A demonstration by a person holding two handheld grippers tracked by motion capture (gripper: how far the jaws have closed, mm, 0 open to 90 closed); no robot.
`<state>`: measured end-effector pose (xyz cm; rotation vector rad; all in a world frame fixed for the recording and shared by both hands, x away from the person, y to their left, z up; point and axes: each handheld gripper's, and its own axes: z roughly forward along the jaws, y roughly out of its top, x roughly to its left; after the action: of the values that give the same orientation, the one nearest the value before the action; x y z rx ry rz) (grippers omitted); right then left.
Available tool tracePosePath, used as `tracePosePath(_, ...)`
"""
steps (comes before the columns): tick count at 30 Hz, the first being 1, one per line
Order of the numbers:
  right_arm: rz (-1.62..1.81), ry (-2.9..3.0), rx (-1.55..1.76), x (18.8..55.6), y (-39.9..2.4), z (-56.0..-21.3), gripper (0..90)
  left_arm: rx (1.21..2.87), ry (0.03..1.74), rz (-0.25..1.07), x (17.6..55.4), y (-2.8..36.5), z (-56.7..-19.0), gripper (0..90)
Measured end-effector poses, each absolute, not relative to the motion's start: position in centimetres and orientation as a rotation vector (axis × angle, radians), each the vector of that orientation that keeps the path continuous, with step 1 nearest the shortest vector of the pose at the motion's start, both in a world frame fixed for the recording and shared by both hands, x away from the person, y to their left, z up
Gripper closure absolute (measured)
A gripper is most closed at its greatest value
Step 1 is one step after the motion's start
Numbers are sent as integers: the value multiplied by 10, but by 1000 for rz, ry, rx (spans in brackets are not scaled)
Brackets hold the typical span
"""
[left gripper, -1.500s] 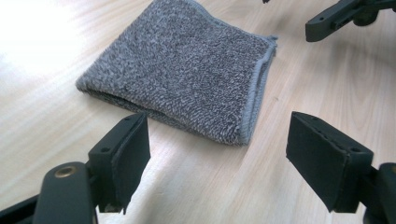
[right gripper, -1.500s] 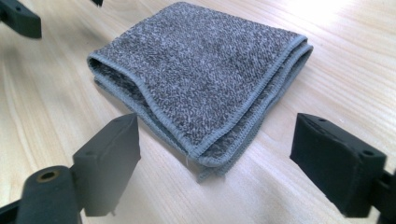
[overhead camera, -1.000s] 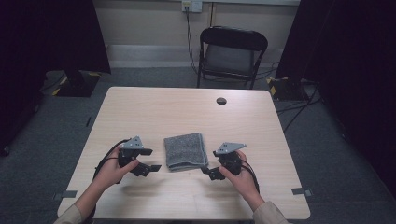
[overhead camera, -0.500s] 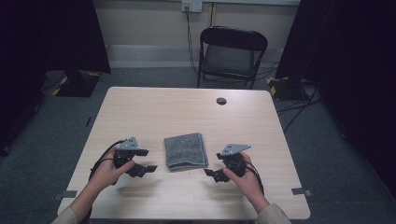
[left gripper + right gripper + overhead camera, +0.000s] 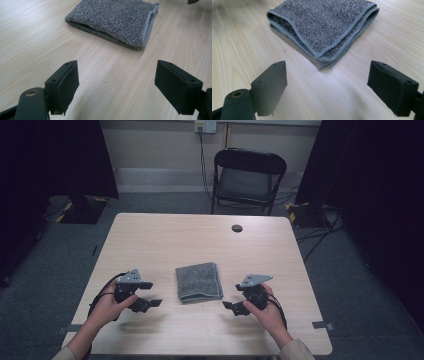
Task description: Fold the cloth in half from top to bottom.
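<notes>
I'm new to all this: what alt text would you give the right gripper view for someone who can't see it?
A folded grey towel lies on a pale wooden table, its stitched corner pointing toward the camera. The right gripper hovers just short of it, its two black jaws wide open with nothing between them.

From my left gripper view, the folded grey towel [image 5: 115, 21] runs off the top edge, so I can't see its far side. My right gripper view cuts it the same way, and 1 jaw there is blurred. From above, the small dark disc [image 5: 237, 228] is too tiny to identify.
</notes>
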<state>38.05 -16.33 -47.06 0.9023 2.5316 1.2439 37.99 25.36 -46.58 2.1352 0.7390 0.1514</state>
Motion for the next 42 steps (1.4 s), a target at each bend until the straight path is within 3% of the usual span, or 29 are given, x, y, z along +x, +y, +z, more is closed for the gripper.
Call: tracePosePath(42,1199,2481,1026,367,-220,-472,153,2129,760,193,366,284,-461,188)
